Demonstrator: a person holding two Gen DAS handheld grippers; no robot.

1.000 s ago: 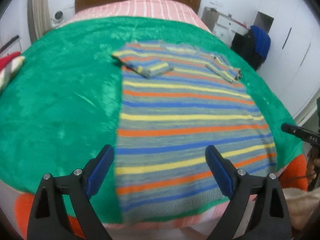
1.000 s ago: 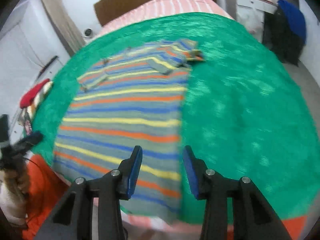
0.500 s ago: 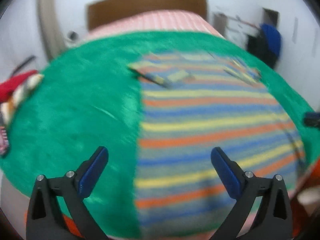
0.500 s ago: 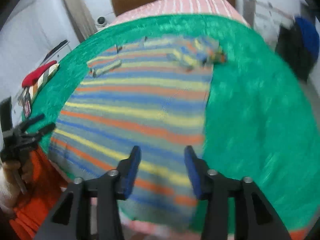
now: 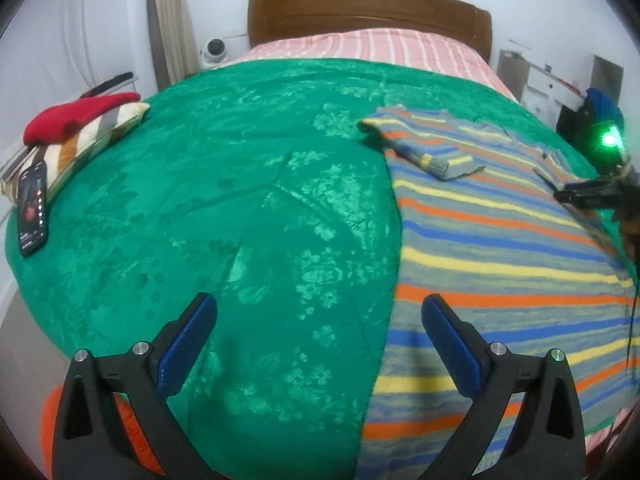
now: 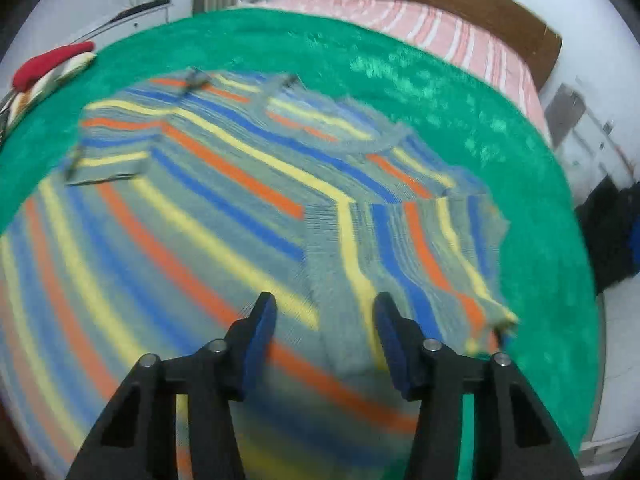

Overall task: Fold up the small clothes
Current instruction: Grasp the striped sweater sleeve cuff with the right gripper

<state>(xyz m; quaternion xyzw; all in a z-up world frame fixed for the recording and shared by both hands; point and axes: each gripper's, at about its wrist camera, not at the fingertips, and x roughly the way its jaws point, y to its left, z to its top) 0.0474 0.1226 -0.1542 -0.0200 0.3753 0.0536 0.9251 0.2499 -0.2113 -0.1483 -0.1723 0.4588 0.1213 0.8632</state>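
Lying under right claw (image 6: 325, 330): striped sweater (image 6: 208, 208).

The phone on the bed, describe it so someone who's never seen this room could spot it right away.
Start at the green blanket covering the bed, then go to its left edge in the left wrist view, well away from the striped sweater. Below a striped pillow with a red cloth on top lies the phone: the only flat, dark slab there, with its screen lit.
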